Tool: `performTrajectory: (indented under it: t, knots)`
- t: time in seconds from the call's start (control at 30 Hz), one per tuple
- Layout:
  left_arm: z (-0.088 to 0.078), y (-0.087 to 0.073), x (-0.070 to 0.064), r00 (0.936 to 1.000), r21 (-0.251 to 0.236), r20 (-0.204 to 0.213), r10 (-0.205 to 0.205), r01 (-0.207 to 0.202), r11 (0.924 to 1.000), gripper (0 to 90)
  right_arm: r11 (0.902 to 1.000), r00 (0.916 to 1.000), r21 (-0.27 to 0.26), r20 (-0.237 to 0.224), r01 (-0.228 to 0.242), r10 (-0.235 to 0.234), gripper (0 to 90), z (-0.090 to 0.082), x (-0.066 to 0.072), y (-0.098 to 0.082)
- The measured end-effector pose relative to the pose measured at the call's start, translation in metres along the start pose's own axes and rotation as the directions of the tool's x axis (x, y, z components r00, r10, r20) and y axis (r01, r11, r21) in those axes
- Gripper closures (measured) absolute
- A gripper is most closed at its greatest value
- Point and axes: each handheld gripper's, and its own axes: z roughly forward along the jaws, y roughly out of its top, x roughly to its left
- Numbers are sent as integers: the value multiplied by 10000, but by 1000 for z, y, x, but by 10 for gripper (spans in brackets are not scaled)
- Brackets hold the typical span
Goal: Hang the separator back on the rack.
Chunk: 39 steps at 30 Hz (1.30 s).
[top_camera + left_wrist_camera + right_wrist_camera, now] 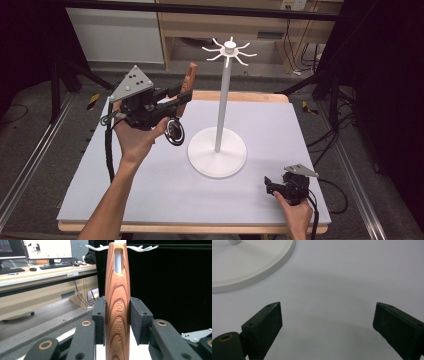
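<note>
Wooden-handled kitchen tool [117, 312] sits clamped in our left gripper [182, 97], long axis upright, hang-hole lined up with the white hook stand [226, 100] at three o'clock. Our left gripper view shows the hooks [140, 248] just beyond the hole. Our right gripper [327, 322] rests wide open, empty, at five o'clock.

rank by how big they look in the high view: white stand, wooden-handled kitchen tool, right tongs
1. white stand, tallest and widest by far.
2. wooden-handled kitchen tool, held in the left tongs.
3. right tongs.
The last two look close, and the tool is partly hidden, so unsure.
</note>
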Motion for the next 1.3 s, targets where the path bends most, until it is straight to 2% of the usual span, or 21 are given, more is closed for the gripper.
performTrajectory:
  t: [0.1,0.63,0.8,1.3]
  knots:
    - [3,6,0,10000,-120,30,-38,38,9999,672,10000,10000,-1,3,-7,7,92,0,-1,0]
    - [17,21,-1,10000,-6,60,25,-25,10000,672,9999,9999,3,19,-113,113,92,-1,-2,0]
    - [23,23,0,10000,65,54,18,-19,10000,672,10000,10000,2,15,-13,13,92,-1,-2,0]
    - [34,26,-2,9999,107,118,58,-60,9999,672,10000,10000,14,13,-94,94,92,-1,-1,0]
